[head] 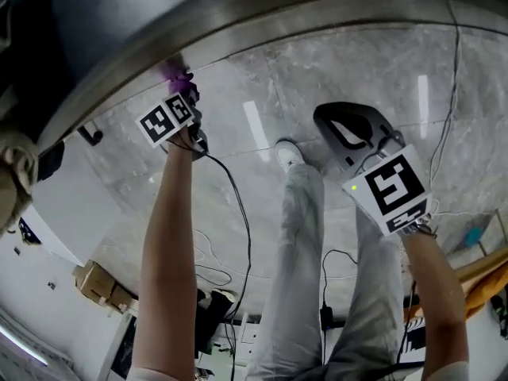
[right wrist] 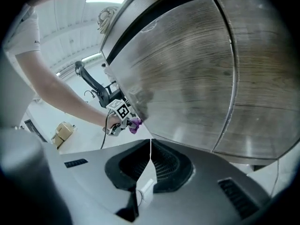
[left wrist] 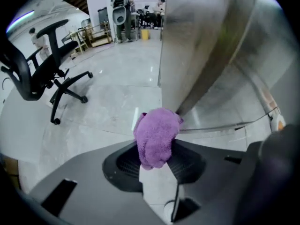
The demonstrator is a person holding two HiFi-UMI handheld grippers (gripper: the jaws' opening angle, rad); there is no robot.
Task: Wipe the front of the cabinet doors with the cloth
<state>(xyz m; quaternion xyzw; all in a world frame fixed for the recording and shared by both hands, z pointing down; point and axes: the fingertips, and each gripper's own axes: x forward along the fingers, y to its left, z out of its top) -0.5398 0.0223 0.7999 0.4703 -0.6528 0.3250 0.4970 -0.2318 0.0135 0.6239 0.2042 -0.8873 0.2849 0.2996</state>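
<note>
A purple cloth (left wrist: 157,137) is bunched between the jaws of my left gripper (left wrist: 158,146), which is shut on it. The cloth (head: 177,73) presses against the low corner of the stainless steel cabinet door (left wrist: 206,46). In the head view the left gripper (head: 182,86) is at the cabinet's bottom edge (head: 238,30). My right gripper (head: 340,124) hangs back from the cabinet, over the floor. Its jaws (right wrist: 151,146) meet in a thin line with nothing between them. The right gripper view shows the brushed steel doors (right wrist: 187,78), the left gripper (right wrist: 121,112) and the cloth (right wrist: 135,124).
A black office chair (left wrist: 42,55) stands on the pale marble floor left of the cabinet. Cardboard boxes (head: 99,284) and loose cables (head: 238,213) lie behind me. The person's legs (head: 298,236) stand between the two arms. People and furniture are far off (left wrist: 126,8).
</note>
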